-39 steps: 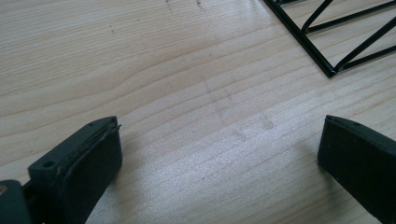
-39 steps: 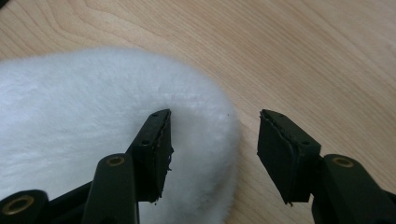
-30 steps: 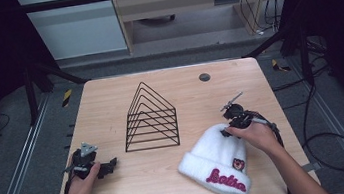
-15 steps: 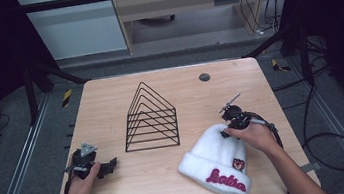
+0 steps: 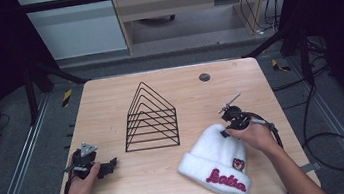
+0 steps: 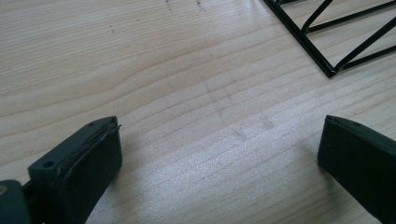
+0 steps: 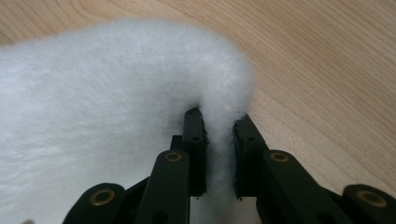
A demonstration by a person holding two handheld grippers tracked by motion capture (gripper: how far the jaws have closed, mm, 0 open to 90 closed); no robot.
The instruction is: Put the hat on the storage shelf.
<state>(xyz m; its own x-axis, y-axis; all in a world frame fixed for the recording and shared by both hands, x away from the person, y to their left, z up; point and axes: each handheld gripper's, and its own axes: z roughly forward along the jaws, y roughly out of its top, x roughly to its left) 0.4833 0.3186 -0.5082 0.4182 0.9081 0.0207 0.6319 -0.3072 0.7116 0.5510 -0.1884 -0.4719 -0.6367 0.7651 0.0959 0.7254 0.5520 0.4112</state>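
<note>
Fluffy white beanie (image 7: 107, 107) fold just pinched by closing right tongs (image 7: 219, 122), left tongs (image 6: 219, 154) spread over woodgrain.

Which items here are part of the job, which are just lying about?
In the job:
- white beanie, top edge pinched between the pads of the right tool, whose jaws have just been closing
- right tool itself

Lying about:
- black wire rack, untouched
- small dark round thing near the far table edge
- left tool, open over bare wooden table
</note>
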